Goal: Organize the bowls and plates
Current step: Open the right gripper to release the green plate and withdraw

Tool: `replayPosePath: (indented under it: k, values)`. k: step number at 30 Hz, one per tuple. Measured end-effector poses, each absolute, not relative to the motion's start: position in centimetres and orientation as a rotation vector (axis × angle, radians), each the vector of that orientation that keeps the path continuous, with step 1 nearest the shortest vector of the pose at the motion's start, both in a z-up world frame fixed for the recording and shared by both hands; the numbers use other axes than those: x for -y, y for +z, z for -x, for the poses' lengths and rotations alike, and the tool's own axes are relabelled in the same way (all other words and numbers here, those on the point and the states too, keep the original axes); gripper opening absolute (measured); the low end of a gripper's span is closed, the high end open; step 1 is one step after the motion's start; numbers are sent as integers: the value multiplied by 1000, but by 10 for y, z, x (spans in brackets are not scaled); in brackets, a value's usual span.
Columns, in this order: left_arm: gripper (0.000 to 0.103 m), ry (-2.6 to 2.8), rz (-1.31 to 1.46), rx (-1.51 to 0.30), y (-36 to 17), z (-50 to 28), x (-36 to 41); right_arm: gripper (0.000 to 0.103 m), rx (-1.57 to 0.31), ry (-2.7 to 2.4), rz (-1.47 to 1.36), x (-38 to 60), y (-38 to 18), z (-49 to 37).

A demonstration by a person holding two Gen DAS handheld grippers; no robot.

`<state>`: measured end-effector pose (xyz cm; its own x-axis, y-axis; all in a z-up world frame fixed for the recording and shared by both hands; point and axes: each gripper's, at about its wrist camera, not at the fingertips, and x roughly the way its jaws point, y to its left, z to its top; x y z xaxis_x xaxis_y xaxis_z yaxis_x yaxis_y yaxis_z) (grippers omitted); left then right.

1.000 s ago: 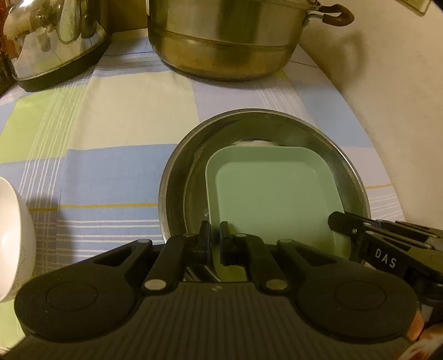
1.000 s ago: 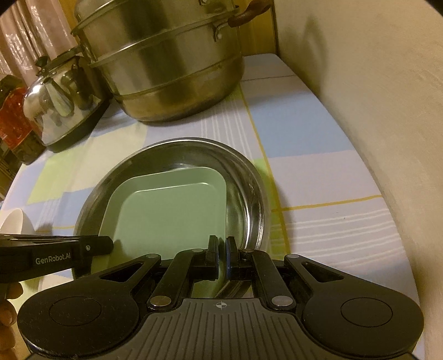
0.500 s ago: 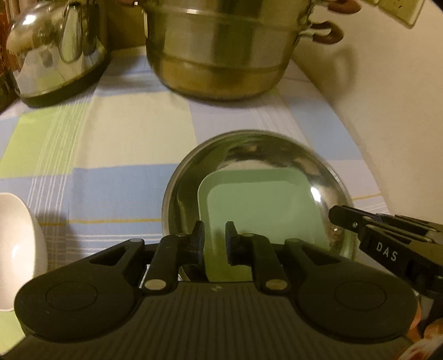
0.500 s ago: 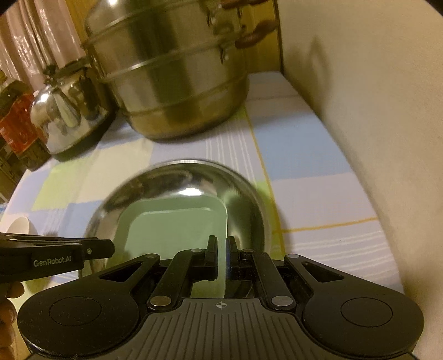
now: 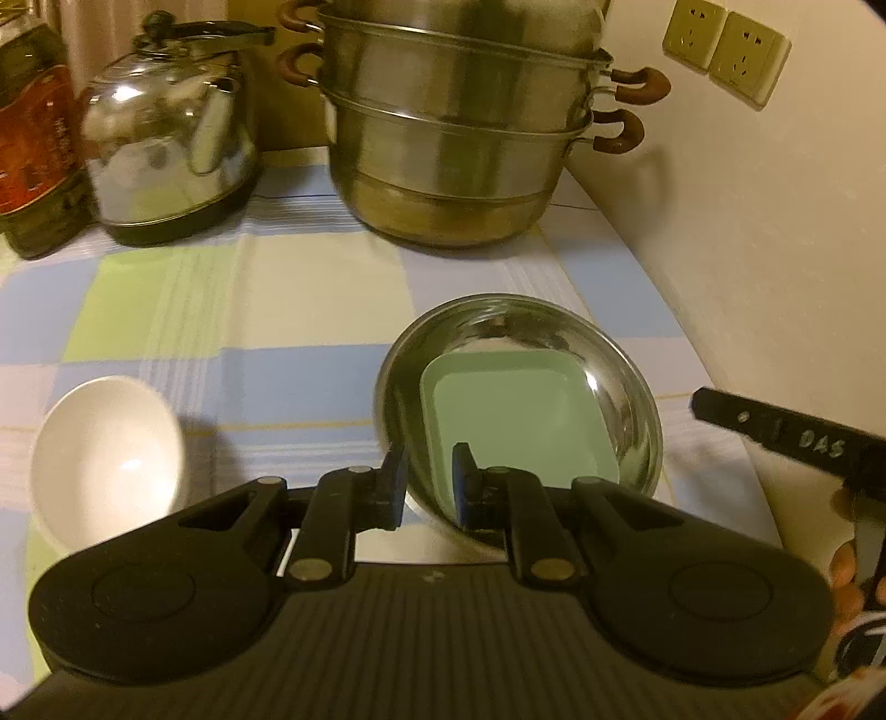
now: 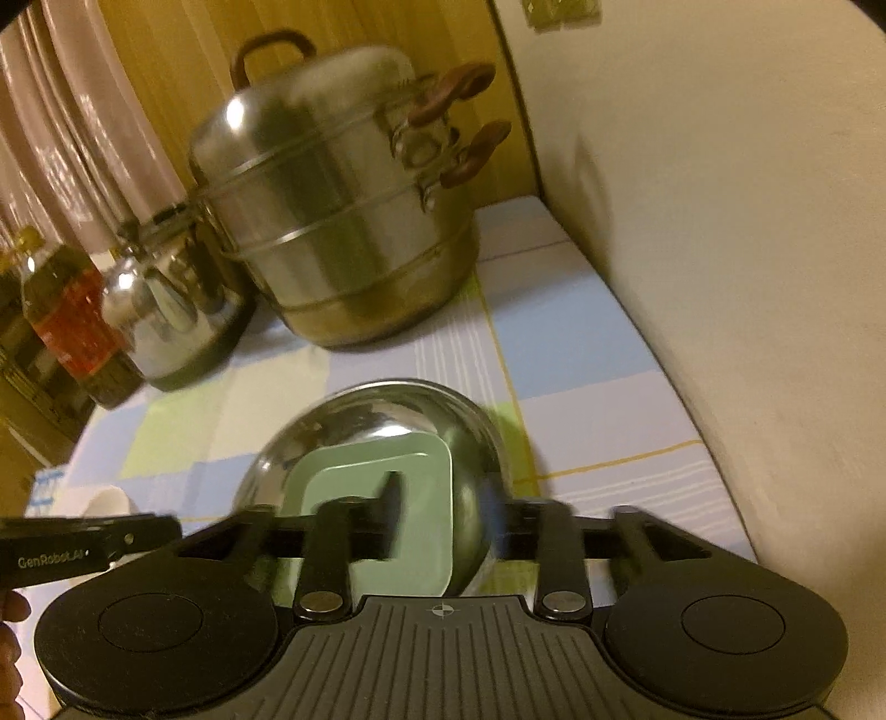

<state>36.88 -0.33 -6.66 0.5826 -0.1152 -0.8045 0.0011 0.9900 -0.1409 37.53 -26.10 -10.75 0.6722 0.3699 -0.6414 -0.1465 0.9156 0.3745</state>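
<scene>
A pale green square plate [image 5: 515,421] lies inside a round steel bowl [image 5: 626,376] on the checked cloth. The plate [image 6: 376,471] and the steel bowl [image 6: 387,404] also show in the right wrist view. A white bowl [image 5: 105,459] stands to the left. My left gripper [image 5: 429,484] hovers above the steel bowl's near rim, jaws a little apart and pressing on nothing. My right gripper [image 6: 443,518] is blurred and its jaws are opening above the plate's near right corner, gripping nothing. Each gripper also shows in the other's view: the right [image 5: 775,437], the left [image 6: 83,543].
A tall steel steamer pot [image 5: 459,138] and a shiny kettle [image 5: 166,138] stand at the back, with an oil bottle [image 5: 33,127] at the far left. A cream wall [image 5: 775,249] with sockets [image 5: 725,50] closes off the right side.
Both grippers were shut at the green plate's near edge. Their jaws have now parted, the right widely, and both have lifted and drawn back. The plate stays in the steel bowl.
</scene>
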Motion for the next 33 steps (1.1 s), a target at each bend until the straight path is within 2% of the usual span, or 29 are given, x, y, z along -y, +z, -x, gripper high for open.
replayPosePath:
  k: [15,22,33]
  values:
    - [18,20,142,-974,-51,-264,-33,45,-803,356,-329,270,-87,-298]
    - [18,30,160,-993,-52,-227,-40,56,-842,386,-347,264,-86,-267]
    - [18,30,168,-1012,-58,-197,-44,60,-907,463,-316,242,-94,-235]
